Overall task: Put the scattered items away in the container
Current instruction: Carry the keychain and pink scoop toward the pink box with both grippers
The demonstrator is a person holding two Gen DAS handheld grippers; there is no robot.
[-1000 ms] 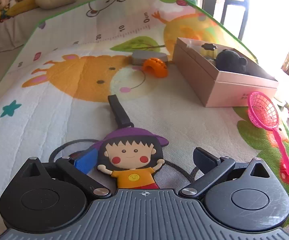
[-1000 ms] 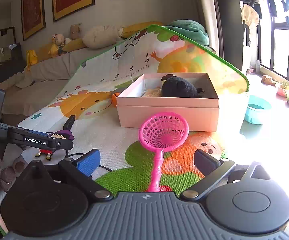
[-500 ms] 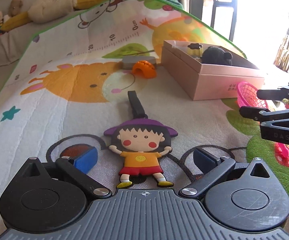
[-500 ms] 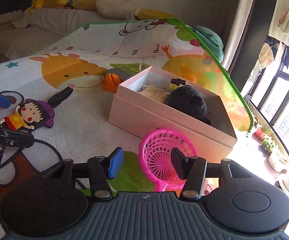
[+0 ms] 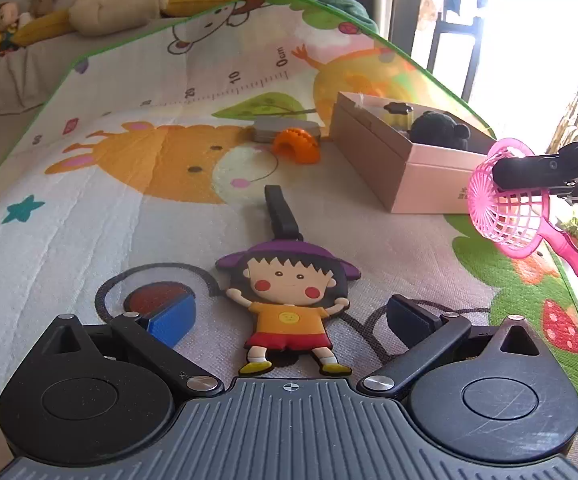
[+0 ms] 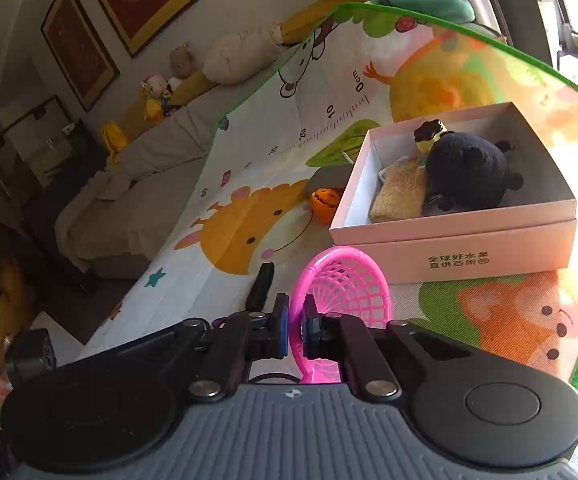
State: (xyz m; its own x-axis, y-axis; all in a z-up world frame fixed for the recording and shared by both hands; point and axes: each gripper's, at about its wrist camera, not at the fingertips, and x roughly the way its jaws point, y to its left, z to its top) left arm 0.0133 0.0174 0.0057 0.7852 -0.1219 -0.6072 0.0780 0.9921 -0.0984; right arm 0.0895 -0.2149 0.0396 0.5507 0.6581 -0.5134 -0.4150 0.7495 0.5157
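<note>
My right gripper [image 6: 295,330] is shut on the rim of a pink plastic scoop net [image 6: 343,286] and holds it tilted above the mat, in front of the pink box [image 6: 469,248]; the net also shows in the left wrist view [image 5: 507,208]. The box [image 5: 409,172] holds a black plush toy [image 6: 465,172], a tan pad and a small yellow figure. My left gripper [image 5: 289,316] is open, its fingers either side of a flat cartoon-girl tag [image 5: 289,292] with a black strap, lying on the mat.
An orange pumpkin toy [image 5: 295,148] and a grey flat item [image 5: 285,130] lie on the mat left of the box. The play mat [image 5: 89,200] slopes up against a sofa with plush toys [image 6: 225,60]. A bright window is at the right.
My right gripper closed on the pink net's rim and lifted it off the mat. My left gripper stayed open and drew back slightly from the cartoon tag.
</note>
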